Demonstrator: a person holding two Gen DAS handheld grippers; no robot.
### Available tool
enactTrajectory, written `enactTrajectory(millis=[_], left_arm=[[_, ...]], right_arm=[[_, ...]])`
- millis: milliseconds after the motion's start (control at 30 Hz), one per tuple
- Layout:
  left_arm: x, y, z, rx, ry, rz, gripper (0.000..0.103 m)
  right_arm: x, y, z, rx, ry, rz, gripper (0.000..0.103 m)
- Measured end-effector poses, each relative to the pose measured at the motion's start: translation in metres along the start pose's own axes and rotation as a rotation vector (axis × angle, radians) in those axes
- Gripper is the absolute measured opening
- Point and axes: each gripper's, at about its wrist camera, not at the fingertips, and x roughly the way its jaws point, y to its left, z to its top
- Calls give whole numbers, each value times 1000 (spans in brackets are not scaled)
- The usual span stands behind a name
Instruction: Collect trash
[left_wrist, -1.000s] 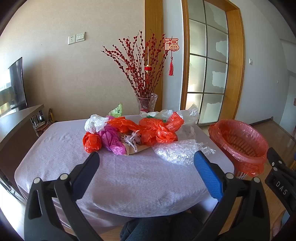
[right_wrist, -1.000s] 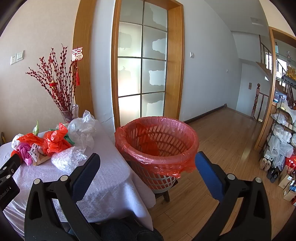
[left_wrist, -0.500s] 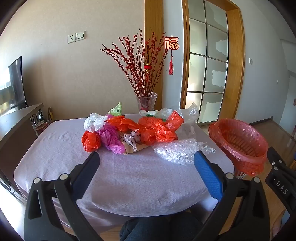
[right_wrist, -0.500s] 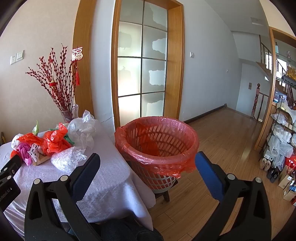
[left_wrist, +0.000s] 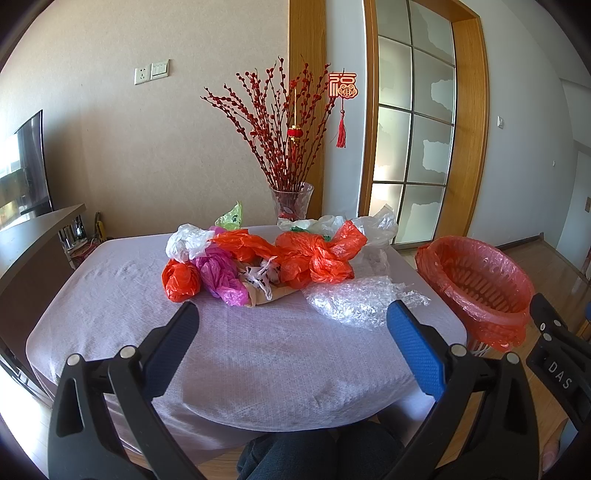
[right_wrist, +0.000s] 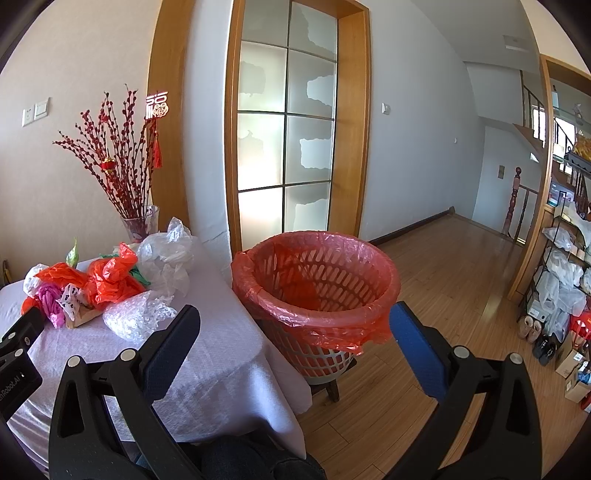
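A heap of crumpled trash lies on the cloth-covered table: orange bags, a pink bag, white bags and clear bubble wrap. My left gripper hangs open over the table's near half, short of the heap, with nothing in it. A basket lined with a red bag stands on a stool right of the table. My right gripper is open and empty in front of the basket. The same heap appears at the left of the right wrist view.
A glass vase of red branches stands at the table's back edge by the wall. A dark cabinet flanks the table on the left. Wooden floor stretches right toward shelves with bags and shoes. A person's knees show below.
The left wrist view has shifted very slightly, the table seeming a touch nearer. The right gripper has not moved. Both stay open.
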Motion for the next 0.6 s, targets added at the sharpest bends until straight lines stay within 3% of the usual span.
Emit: enactTrajectory(millis=[367, 600], left_arm=[[3, 2, -1, -9, 11, 3, 99], [14, 27, -4, -47, 37, 68, 99]], right_arm=[[4, 3, -3, -3, 6, 13, 101], [20, 11, 9, -8, 25, 128, 101]])
